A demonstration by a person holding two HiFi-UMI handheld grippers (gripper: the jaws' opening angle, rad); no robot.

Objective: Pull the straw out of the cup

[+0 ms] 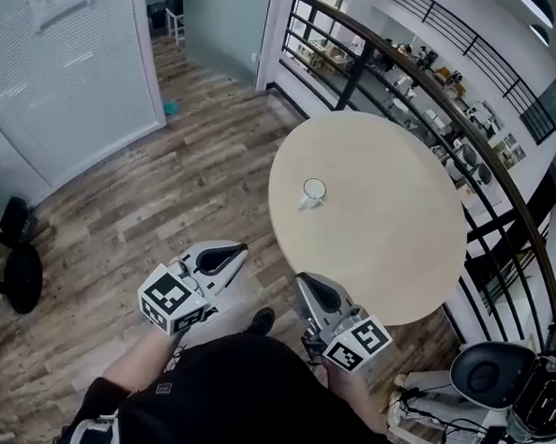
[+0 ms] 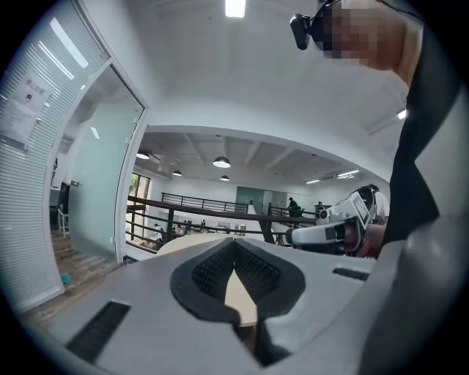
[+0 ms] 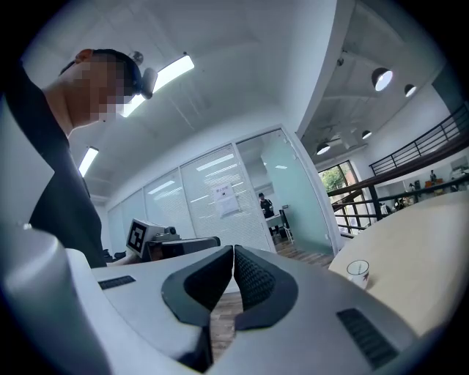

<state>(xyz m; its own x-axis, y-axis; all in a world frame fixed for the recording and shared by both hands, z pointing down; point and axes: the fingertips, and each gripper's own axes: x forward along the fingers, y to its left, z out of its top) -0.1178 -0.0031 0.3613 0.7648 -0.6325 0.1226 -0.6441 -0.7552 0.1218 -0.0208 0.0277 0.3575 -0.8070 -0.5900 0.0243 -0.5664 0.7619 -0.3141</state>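
A small white cup point(image 1: 314, 192) stands on the round beige table point(image 1: 399, 243), left of its middle. The straw is too small to make out. Both grippers are held off the table's near edge, above the wooden floor. My left gripper point(image 1: 229, 252) is shut and empty, its pads meeting at the tips point(image 2: 234, 242). My right gripper point(image 1: 304, 283) is also shut with nothing in it point(image 3: 233, 250). In the right gripper view the cup point(image 3: 357, 272) sits on the table point(image 3: 425, 249) off to the right, well apart from the jaws.
A black railing point(image 1: 427, 85) curves behind the table, with a lower floor beyond it. A glass wall point(image 1: 62, 72) stands at the left. A black chair point(image 1: 17, 266) is at the far left. Round equipment and cables point(image 1: 489, 379) lie at the bottom right.
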